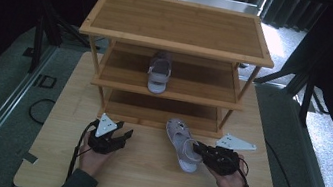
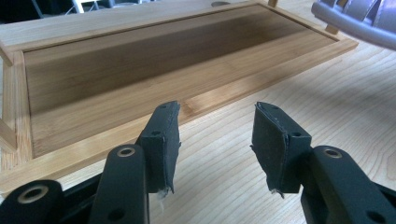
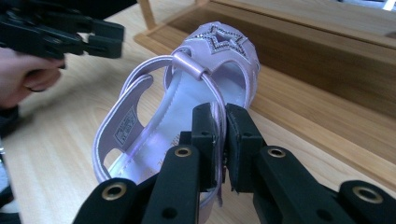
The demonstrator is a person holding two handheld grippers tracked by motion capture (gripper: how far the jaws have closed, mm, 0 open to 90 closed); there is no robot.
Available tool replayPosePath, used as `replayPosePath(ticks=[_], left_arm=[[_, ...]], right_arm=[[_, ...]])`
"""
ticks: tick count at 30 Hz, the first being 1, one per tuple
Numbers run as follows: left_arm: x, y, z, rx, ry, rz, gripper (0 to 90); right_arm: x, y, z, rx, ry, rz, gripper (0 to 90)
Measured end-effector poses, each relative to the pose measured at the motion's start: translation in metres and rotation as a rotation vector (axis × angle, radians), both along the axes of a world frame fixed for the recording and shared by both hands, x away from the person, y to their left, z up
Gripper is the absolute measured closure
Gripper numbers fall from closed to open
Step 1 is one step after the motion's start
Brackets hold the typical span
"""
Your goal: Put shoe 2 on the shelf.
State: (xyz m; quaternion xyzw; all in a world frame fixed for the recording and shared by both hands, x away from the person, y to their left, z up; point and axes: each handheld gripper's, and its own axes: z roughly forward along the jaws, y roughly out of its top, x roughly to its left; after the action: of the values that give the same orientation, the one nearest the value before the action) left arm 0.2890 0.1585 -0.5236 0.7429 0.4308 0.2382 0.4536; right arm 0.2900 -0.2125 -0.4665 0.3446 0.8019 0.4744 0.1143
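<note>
On the counter [image 1: 142, 170] before the rack [image 1: 176, 42], we have the right gripper [image 3: 220, 140] with jaws clamped on the strap of the lilac sandal [image 3: 205, 93], its toe toward the bottom shelf. Light and floppy, we judge, it may swing from that thin strap; the stiffer sole edge would hold truer. Our left gripper [image 2: 215, 140] waits nearby, jaws apart and empty.

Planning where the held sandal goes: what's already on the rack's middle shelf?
One matching lilac sandal stands near the middle of the middle shelf, toe toward the person. The top shelf hides that shelf's back strip, so anything there can't be seen.
</note>
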Motion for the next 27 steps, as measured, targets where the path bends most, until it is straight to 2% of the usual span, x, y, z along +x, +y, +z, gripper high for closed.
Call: replayPosePath(ticks=[4,15,27], left_arm=[[0.000,0.001,0.000,-0.001,-0.001,0.003,52.0],[0.000,0.002,0.000,-0.002,-0.002,0.007,52.0],[0.000,0.003,0.001,-0.004,-0.003,0.010,52.0]], right_arm=[[0.001,0.005,0.007,0.003,-0.004,0.036,82.9],[0.004,0.015,0.028,0.010,-0.025,0.080,82.9],[0.008,0.023,0.049,0.024,-0.054,0.097,82.9]])
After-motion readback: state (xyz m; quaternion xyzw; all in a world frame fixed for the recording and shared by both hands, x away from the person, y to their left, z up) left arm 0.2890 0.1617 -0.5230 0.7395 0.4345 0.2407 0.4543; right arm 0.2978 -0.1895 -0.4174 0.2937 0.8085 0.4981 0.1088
